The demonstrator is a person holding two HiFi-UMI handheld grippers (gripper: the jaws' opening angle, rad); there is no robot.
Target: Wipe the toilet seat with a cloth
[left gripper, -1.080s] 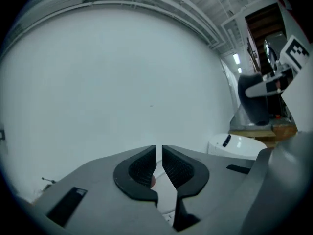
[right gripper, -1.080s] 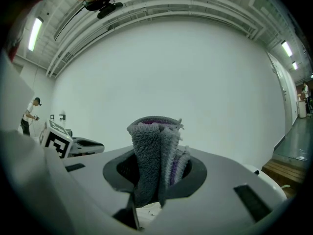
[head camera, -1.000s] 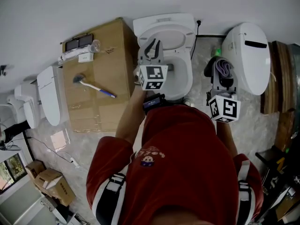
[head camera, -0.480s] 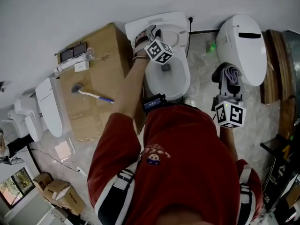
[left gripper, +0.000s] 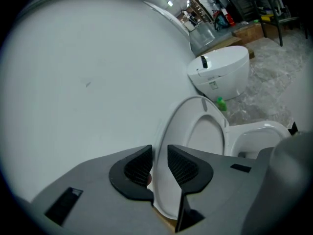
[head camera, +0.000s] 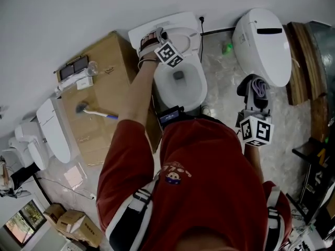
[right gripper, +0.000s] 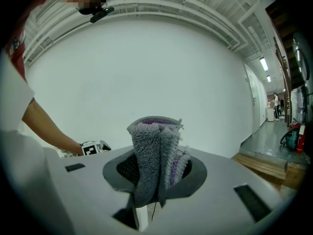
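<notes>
White wall (left gripper: 73, 82), left hand-held gripper (left gripper: 159, 153) jaws closing on toilet seat (left gripper: 205, 131)

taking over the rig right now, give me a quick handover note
Left tool: jaws have just been closing on the edge of the raised lid; the pads look pressed on it.
Right tool: shut on the cloth, held off to the right of the toilet.
Done: cloth is in the tool.
Left: bring the cloth over and wipe; no wiping under way yet.

Right tongs (head camera: 255, 90) clamped, pointing nearly level
</notes>
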